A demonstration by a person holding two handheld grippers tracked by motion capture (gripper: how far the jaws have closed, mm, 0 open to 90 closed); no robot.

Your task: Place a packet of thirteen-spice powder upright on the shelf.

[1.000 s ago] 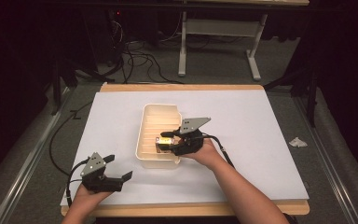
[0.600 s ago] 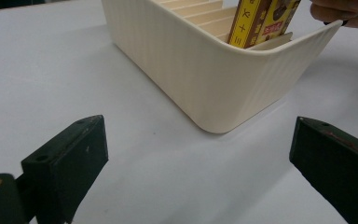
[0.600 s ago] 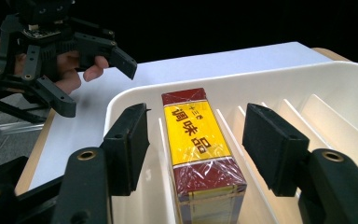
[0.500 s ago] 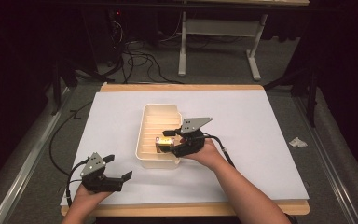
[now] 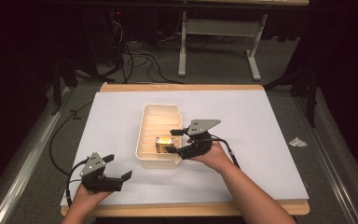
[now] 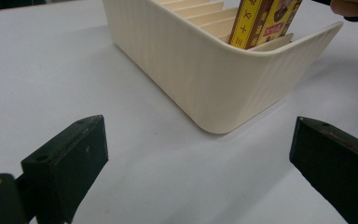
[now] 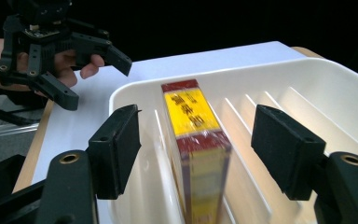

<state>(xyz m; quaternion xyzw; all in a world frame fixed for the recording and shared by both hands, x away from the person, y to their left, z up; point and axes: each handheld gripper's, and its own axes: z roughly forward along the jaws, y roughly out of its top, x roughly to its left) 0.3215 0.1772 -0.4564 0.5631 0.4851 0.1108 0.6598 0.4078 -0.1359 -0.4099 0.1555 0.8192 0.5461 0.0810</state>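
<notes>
Upright in a slot at the near end of the cream rack [image 5: 145, 130], the yellow-and-red box [image 7: 196, 154] stood on edge. Your right gripper [image 5: 173, 141] straddled it, jaws apart, untouching; your left gripper [image 5: 119, 170] rested gaping nearby.

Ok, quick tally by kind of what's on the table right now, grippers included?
Rack: 1
Box standing in the rack: 1
Grippers: 2, left and right, both open
White sheet over the table: 1
Total: 5
</notes>
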